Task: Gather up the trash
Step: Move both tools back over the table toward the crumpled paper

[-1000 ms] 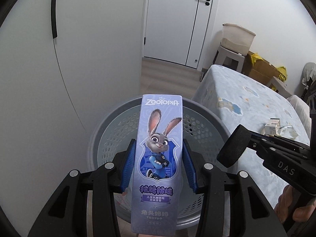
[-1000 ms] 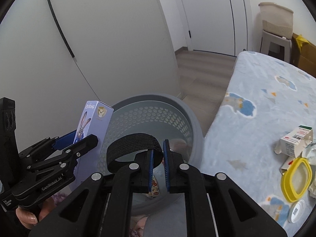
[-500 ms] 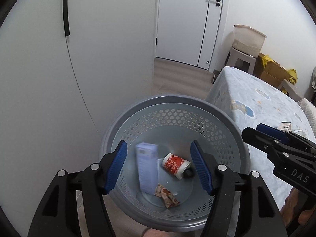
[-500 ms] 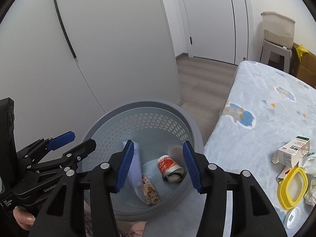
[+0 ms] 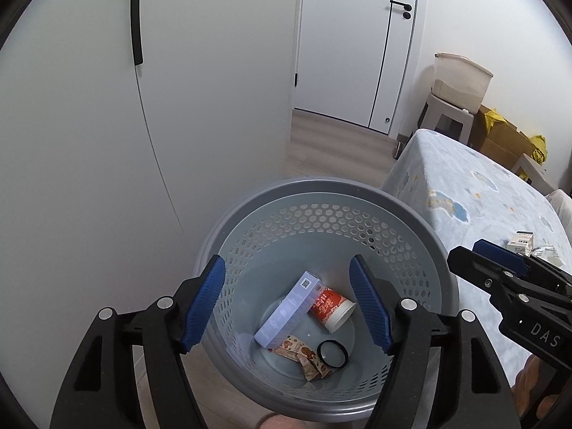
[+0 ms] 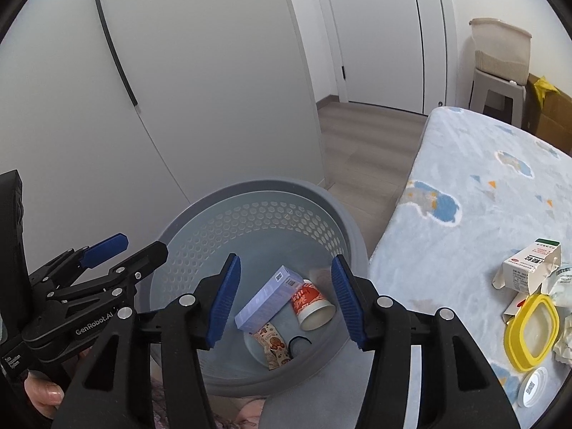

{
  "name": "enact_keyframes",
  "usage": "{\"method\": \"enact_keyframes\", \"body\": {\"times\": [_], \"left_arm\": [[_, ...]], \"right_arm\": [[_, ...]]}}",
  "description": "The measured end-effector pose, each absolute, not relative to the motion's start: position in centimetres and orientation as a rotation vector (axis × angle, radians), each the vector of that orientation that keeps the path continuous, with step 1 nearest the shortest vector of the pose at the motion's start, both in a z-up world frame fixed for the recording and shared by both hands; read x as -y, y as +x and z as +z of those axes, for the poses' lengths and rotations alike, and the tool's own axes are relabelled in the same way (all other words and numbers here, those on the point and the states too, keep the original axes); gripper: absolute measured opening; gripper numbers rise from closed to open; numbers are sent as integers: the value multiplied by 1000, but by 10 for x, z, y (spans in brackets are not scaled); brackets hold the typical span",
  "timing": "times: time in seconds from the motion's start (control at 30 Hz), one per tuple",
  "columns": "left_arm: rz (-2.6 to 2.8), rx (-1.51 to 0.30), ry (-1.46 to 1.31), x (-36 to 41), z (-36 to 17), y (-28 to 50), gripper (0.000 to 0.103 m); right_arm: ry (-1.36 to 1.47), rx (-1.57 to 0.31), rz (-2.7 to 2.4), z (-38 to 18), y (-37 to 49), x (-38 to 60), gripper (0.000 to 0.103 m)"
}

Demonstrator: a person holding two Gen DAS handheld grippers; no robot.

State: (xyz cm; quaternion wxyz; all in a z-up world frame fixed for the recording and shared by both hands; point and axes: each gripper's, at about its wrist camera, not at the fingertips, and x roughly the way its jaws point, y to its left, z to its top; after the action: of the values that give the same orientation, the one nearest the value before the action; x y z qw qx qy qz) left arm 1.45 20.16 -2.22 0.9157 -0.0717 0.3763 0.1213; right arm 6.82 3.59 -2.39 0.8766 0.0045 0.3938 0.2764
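Both grippers empty over basket [image 5: 323,193]: left gripper [image 5: 287,305] jaws just opened wider, right gripper [image 6: 284,298] spread too. Carton [image 5: 287,309], black band [image 5: 332,354] now in basket bottom. Drop step done. Next: swing right to bed, grab milk box [image 6: 529,266].

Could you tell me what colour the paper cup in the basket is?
Red with a white rim: paper cup, clearest in the left wrist view.

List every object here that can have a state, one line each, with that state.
left hand-held gripper: open, empty, jaws just opened wider
right hand-held gripper: open, empty
basket: upright, holding trash
toothpaste box: lying slanted in basket
paper cup: on its side in basket
black band: flat on basket bottom
snack wrapper: crumpled in basket
milk carton: torn open, on bed
yellow lid: on bed
door: closed
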Motion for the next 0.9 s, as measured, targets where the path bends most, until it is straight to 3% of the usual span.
{"method": "enact_keyframes", "body": {"times": [0.9], "left_arm": [[199, -723, -77, -160, -9, 8, 78]], "right_arm": [[32, -774, 471, -16, 41, 11, 68]]}}
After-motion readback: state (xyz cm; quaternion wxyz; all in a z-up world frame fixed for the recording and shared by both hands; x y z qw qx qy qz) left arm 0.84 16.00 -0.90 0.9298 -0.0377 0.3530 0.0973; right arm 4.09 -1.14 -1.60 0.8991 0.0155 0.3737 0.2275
